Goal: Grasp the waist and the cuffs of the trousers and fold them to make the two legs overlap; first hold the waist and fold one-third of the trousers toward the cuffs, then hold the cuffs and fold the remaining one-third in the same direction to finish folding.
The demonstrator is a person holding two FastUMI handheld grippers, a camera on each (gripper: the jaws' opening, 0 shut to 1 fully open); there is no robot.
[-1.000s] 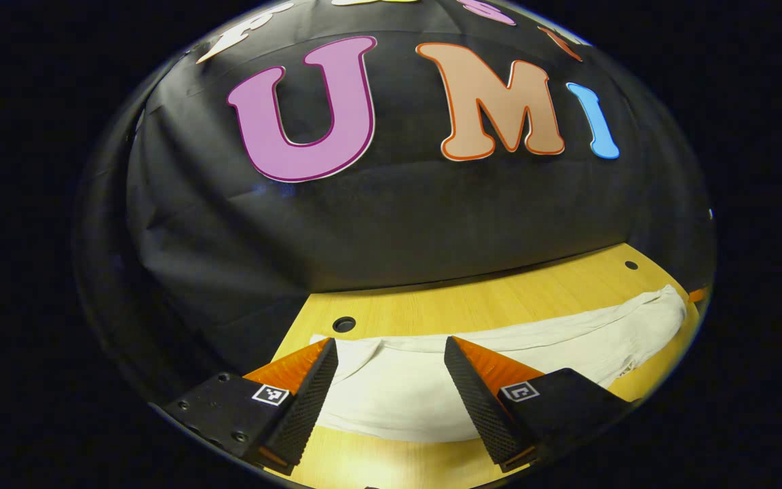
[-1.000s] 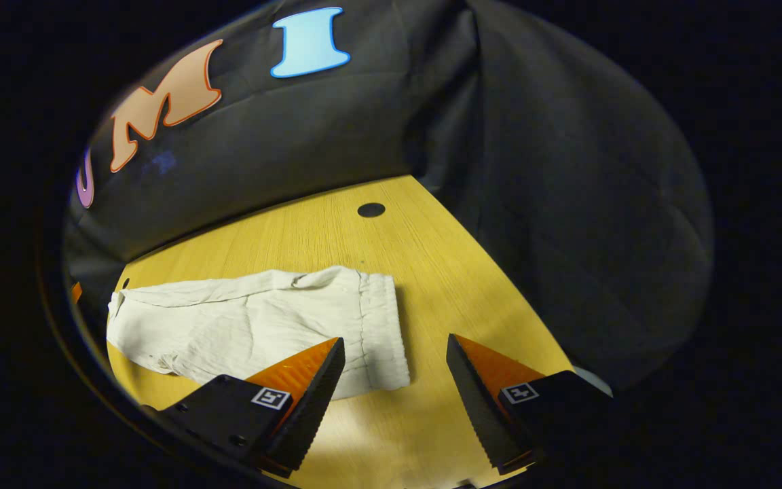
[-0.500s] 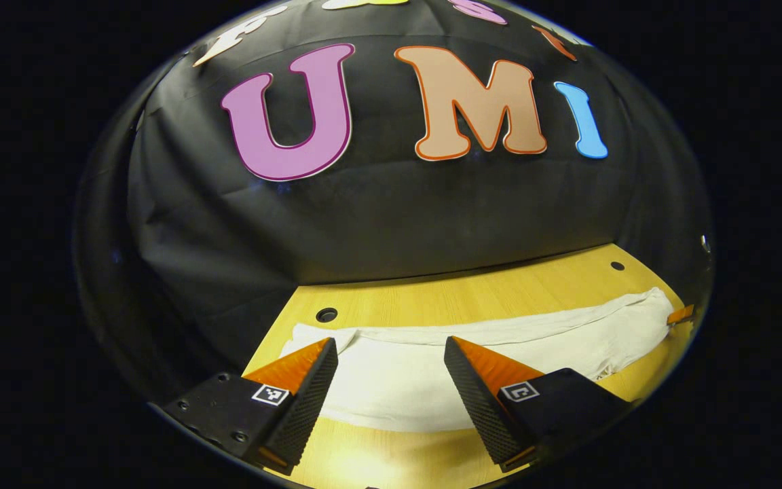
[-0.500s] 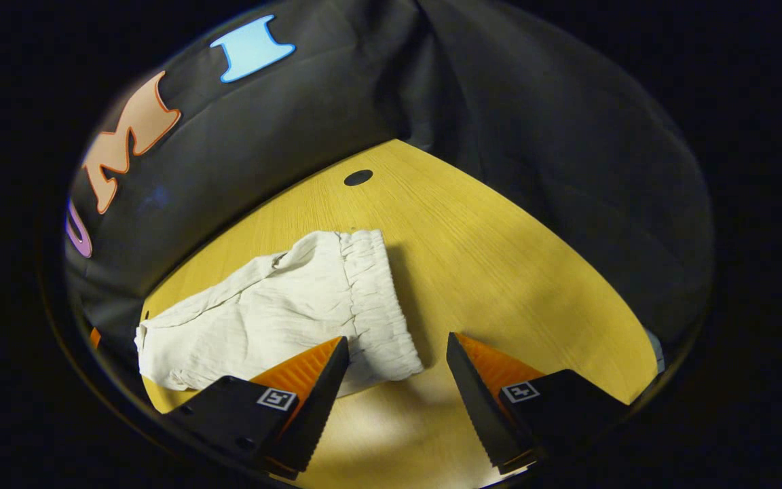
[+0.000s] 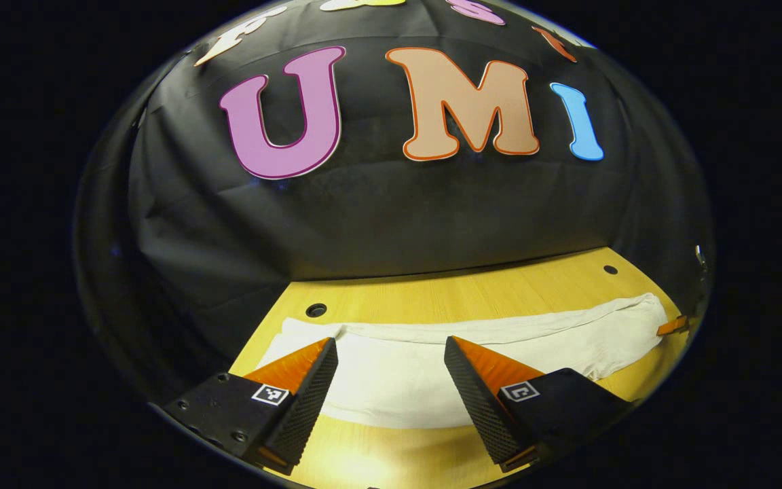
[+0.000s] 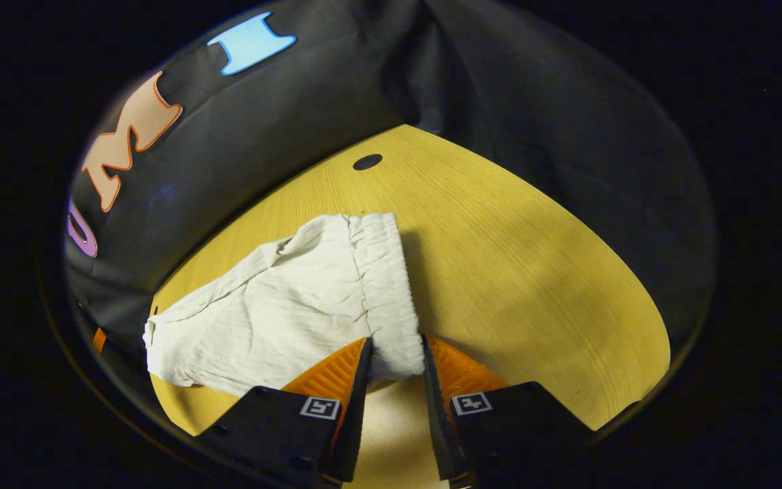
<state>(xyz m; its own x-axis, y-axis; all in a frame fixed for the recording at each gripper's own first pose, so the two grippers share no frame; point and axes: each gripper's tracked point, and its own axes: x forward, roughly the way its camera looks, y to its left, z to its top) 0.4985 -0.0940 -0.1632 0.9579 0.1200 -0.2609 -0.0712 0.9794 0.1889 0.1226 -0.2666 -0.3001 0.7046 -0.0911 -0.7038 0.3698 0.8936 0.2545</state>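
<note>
Left tongs (image 5: pixel 389 363): sitting at the bottom of the left gripper view, fingers spread wide apart, hovering over the near part of the trousers without pinching anything; whether the tips are touching the cloth is hard to tell.

Right tongs (image 6: pixel 394 356): sitting at the bottom centre of the right gripper view, fingers drawn close together with the near corner of the waist lying between them; the fingertips are flanking the cloth, but whether both are actually pressing on it cannot be told.

Trousers (image 6: pixel 282 316): pale, wrinkled cloth lying flat on the tabletop; in the right gripper view they are stretching from the centre toward the lower left, in the left gripper view (image 5: pixel 499 346) they are running as a band across the lower part of the frame.

Waist (image 6: pixel 384 285): gathered elastic band, facing the right side of the right gripper view; its nearest corner is partly covered by the fingers.

Cuffs: lying toward the lower left edge of the right gripper view, too squeezed by the lens there to make out; in the left gripper view the left finger is hiding part of that end.

Tabletop (image 6: pixel 533 272): yellow wood, carrying a dark round hole (image 6: pixel 367 161) in the upper middle of the right gripper view; its near edge is cut off.

Orange bit (image 5: pixel 673 326): showing at the right edge of the left gripper view beside the trousers' far end, too small to identify.
</note>
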